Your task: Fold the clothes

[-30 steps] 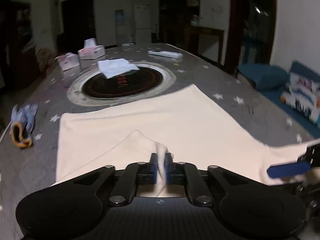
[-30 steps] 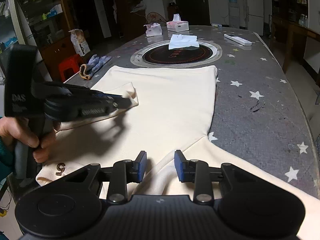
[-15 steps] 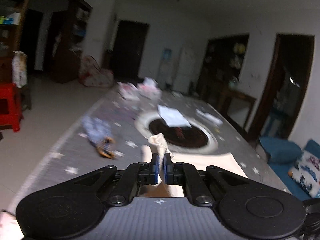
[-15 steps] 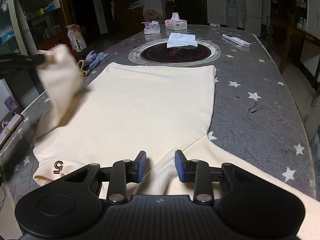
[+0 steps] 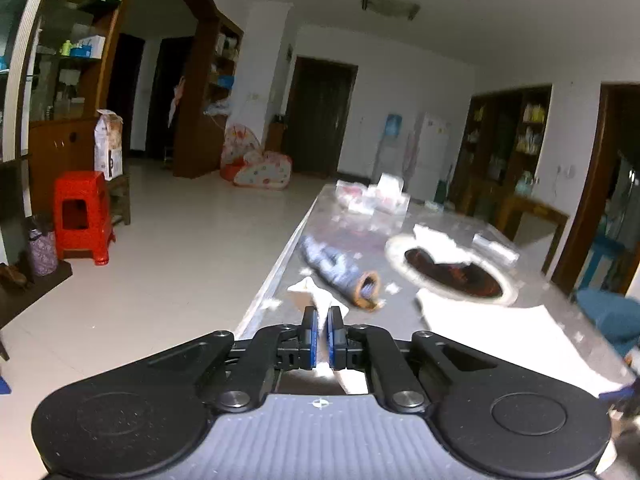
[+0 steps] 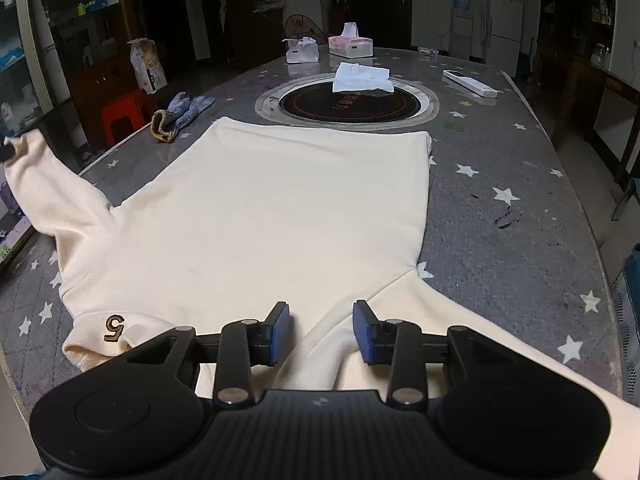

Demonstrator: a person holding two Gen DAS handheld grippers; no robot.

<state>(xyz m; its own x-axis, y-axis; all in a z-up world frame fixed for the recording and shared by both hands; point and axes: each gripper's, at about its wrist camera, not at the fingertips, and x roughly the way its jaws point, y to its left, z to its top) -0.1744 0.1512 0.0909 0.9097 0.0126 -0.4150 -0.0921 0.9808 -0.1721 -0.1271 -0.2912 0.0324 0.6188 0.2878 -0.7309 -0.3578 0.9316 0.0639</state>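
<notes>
Cream fabric is spread flat over the grey star-patterned table (image 6: 500, 152), and that is the sweatshirt (image 6: 280, 208), its hem lying just short of the round black hotplate (image 6: 348, 106). The left sleeve (image 6: 48, 192) is seen pulled out and lifted off the table's left edge, its cuff pinched at the very border of the right wrist view. In the left wrist view the left gripper (image 5: 323, 338) is clenched, and a fold of that cream cuff (image 5: 316, 296) is held tight between the blue pads (image 5: 311, 340). The right gripper (image 6: 322, 330) is held with jaws released and well apart, above the spot where the right sleeve (image 6: 460, 320) meets the body; no cloth is gripped there. A brown "5" (image 6: 114, 327) is shown on the collar area near the bottom left. A blue knitted glove (image 6: 180, 114) is laid beside the hem, and a white folded cloth (image 6: 362, 78) is rested on the hotplate. Two tissue boxes (image 6: 350, 46) and a white remote (image 6: 470, 83) are set farther back.
</notes>
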